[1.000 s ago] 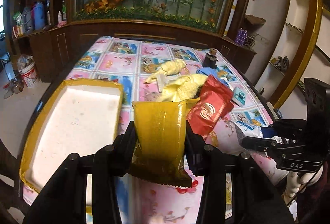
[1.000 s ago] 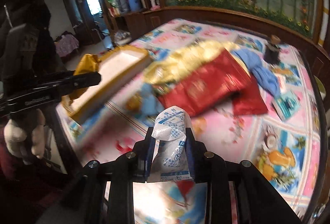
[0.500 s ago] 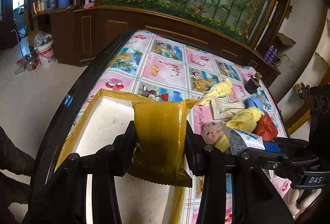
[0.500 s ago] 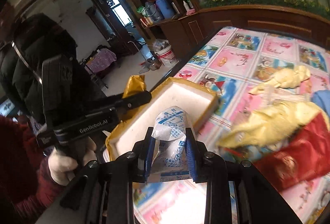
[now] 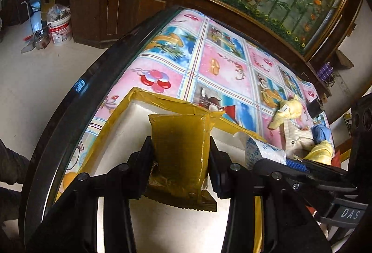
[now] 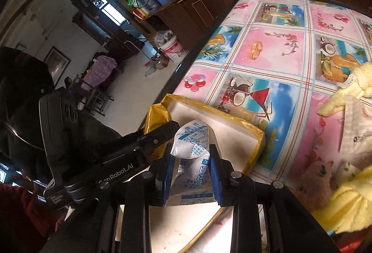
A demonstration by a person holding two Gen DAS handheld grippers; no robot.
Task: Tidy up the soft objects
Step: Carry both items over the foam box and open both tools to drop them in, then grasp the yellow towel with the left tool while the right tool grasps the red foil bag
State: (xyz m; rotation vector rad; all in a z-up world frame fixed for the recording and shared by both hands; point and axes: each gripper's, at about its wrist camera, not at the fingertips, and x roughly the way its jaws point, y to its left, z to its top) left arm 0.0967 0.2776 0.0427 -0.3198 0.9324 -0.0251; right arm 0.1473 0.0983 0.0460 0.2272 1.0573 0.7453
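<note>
Now the left gripper pinches a gold bag over the white box. The right gripper pinches a white packet there too. Better go low inside, then let go gently.

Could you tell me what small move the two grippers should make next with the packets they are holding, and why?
Probably lower both a little and release. The left gripper is clamped on the yellow packet and the right gripper on the white-and-blue packet, and both packets already hang over the white inside of the yellow-edged foam tray, which looks empty.
</note>
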